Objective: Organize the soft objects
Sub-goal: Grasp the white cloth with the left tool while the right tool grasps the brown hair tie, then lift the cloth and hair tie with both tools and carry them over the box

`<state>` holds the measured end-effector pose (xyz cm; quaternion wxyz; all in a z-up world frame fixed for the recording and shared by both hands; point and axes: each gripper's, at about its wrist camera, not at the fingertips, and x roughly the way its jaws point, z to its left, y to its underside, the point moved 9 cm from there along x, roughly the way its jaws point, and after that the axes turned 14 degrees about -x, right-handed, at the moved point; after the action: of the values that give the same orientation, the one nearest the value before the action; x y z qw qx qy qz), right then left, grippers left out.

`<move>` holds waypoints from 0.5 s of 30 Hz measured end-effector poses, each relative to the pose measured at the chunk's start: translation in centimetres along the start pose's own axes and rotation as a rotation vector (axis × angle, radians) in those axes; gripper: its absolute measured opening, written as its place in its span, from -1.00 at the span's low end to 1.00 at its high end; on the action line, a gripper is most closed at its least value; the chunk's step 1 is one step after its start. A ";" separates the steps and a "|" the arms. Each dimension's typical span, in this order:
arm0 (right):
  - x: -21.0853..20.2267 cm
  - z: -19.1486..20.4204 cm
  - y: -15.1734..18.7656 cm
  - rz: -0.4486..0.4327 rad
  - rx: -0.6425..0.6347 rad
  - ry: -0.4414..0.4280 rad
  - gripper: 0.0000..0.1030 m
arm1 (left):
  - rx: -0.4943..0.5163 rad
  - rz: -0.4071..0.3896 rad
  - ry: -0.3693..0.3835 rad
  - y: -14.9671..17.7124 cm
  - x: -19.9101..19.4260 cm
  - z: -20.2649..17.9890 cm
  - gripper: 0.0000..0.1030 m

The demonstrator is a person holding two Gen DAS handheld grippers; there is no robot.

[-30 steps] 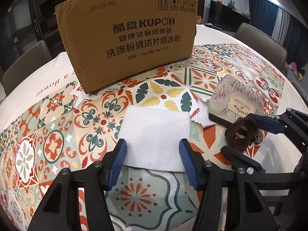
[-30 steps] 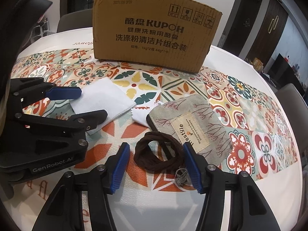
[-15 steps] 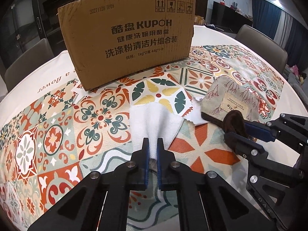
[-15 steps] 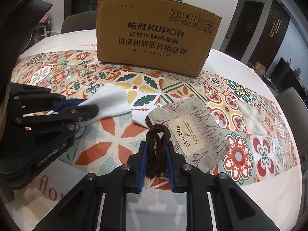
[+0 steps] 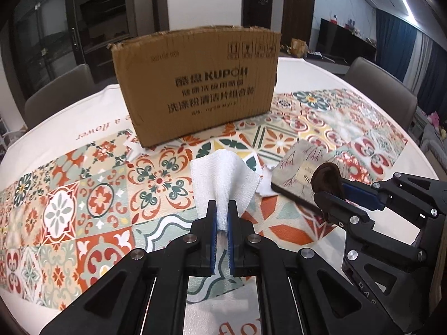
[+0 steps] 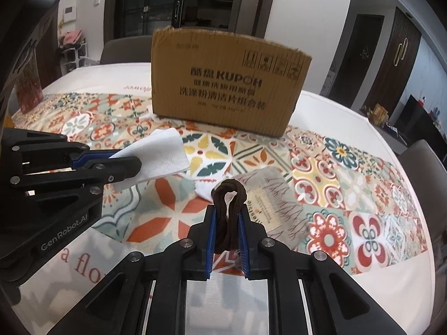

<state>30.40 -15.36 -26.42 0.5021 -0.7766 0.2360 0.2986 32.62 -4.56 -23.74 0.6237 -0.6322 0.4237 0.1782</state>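
My left gripper point(image 5: 220, 220) and right gripper point(image 6: 226, 227) are matte black linkage frames with round silver screws at the pivots and blue ribbed pads point(image 6: 211, 240) lining the fingers. Beside the right gripper, the left one's body reads "GenRobot.AI" in pale letters.

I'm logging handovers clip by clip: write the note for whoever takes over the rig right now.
Left hand-held gripper: shut on the white cloth, lifted off the table.
Right hand-held gripper: shut on the brown hair tie, also lifted.
Grey fabric pouch and a small white cloth tucked under its edge lie on the patterned tablecloth.
Cardboard box stands behind them.
Done: both items picked up.
Left: put them away, probably into the box; then the pouch and small cloth.
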 end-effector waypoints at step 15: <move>-5.4 -2.9 -3.2 -0.133 -0.006 0.016 -0.68 | -0.060 -0.117 -0.041 -3.1 -6.4 -1.7 -0.84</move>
<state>29.40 -16.43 -19.66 0.5166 -0.7944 0.1871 0.2589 30.75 -4.61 -16.72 0.6222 -0.6707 0.3676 0.1669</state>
